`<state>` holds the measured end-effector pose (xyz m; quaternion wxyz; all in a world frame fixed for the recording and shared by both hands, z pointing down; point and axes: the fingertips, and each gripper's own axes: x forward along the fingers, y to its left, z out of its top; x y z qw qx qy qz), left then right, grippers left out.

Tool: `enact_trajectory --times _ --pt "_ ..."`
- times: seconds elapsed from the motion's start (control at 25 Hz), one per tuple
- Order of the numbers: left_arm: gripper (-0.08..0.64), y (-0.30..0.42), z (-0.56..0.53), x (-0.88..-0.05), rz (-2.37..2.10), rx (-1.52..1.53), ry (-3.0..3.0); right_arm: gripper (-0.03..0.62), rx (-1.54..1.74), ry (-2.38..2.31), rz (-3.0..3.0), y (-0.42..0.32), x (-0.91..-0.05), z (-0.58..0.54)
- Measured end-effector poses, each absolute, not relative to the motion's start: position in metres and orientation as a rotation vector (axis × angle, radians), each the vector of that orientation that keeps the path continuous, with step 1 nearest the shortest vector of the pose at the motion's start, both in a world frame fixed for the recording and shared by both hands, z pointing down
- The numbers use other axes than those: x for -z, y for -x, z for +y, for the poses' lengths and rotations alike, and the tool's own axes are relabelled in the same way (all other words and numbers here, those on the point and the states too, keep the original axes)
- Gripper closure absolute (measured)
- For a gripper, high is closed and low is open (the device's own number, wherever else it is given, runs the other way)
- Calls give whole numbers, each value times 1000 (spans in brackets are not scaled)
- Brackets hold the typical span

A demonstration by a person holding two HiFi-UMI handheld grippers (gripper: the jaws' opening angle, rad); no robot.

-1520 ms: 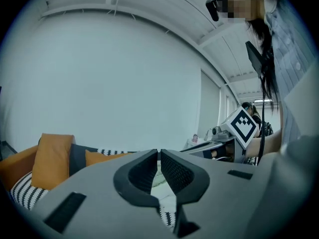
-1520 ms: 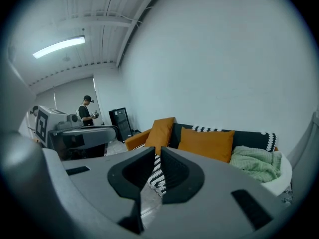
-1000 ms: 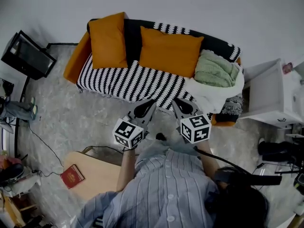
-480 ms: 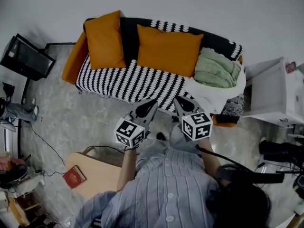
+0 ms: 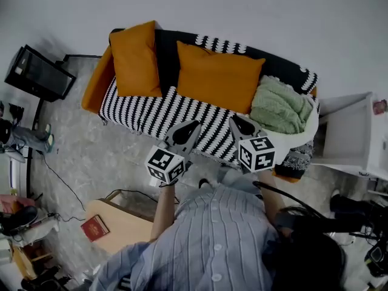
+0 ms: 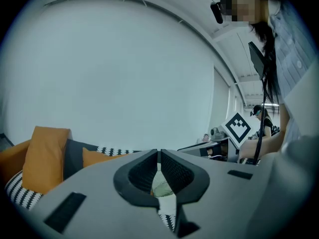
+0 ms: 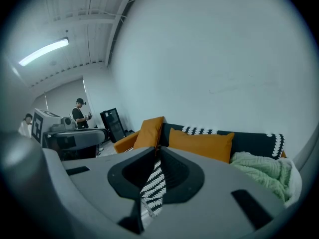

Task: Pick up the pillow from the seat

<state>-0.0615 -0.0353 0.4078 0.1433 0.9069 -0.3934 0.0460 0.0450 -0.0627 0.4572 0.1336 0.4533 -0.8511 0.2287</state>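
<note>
Pale wall and grey marbled floor (image 5: 121, 156) around a low sofa with black-and-white striped seat cover (image 5: 163, 105). Leaning on its backrest: wide orange fabric pillow (image 5: 218, 77) mid-sofa, narrower orange fabric pillow (image 5: 134, 58) at the left end; unclear which is meant. Over the last second, drawn slightly nearer: left gripper (image 5: 191, 126) and right gripper (image 5: 236, 122) now at the seat's front edge, still well apart from either pillow. Both pairs of jaws pressed together, holding nothing. Likely still the approach; must open before any grasp.

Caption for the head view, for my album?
Person with left gripper and right gripper, both shut, faces a striped sofa bearing two orange pillows and a green blanket.
</note>
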Motion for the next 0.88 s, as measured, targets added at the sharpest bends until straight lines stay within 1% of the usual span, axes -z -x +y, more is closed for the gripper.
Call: enact_trajectory --times 0.44,0.88 --pt "549 33 -79 -416 -1182 -138 -2563 549 -709 -1228 -2505 -65 -470 -112" --pt "549 29 -99 -424 -1181 -166 -2531 549 -772 -1258 -2485 -83 -482 -130"
